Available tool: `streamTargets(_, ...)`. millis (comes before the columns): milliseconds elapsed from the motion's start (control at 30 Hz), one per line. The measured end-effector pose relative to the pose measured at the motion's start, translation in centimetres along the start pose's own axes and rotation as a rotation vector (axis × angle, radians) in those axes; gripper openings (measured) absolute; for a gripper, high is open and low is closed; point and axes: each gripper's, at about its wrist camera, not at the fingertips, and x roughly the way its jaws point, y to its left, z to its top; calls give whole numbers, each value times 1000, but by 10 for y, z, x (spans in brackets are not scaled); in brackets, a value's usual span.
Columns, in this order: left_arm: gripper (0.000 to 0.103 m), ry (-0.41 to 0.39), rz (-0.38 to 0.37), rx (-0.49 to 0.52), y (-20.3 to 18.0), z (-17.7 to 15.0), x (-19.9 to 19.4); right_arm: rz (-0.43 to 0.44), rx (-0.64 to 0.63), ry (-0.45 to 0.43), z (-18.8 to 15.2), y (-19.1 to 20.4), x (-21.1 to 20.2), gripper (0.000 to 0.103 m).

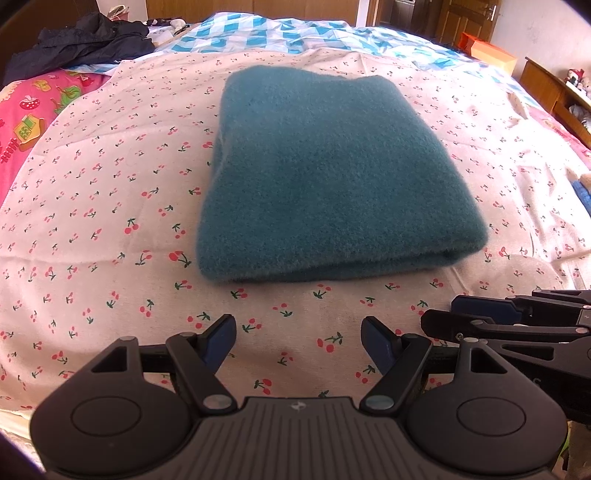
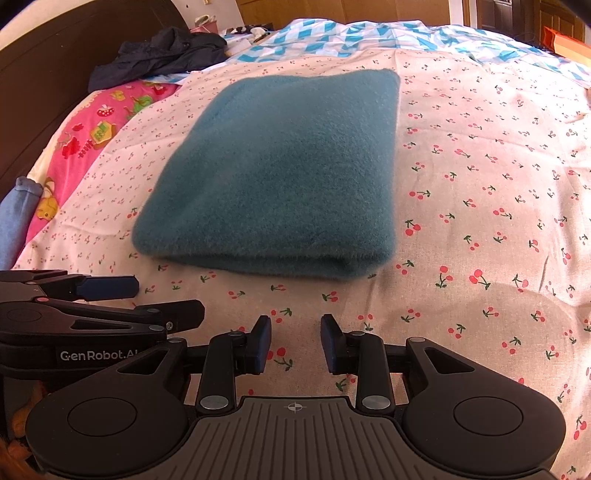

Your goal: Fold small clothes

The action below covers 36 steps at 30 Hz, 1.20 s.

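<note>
A teal fuzzy garment (image 1: 325, 177) lies folded into a thick rectangle on the cherry-print sheet (image 1: 110, 206); it also shows in the right wrist view (image 2: 280, 173). My left gripper (image 1: 298, 338) is open and empty, just short of the garment's near edge. My right gripper (image 2: 295, 339) is open and empty, also short of the near edge. The right gripper appears side-on at the lower right of the left wrist view (image 1: 480, 314); the left gripper appears at the lower left of the right wrist view (image 2: 122, 295).
A dark jacket (image 1: 85, 40) is heaped at the far left of the bed. A pink cartoon-print cover (image 1: 33, 118) lies at the left, a blue checked quilt (image 1: 295, 33) at the back. A wooden cabinet (image 1: 554, 92) and orange box (image 1: 491, 51) stand at right.
</note>
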Motion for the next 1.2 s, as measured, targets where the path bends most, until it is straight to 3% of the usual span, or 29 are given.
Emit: streamTargets(1200,79,11,4,4,-1,0,2,8,26,-2,-1,1,-3,30)
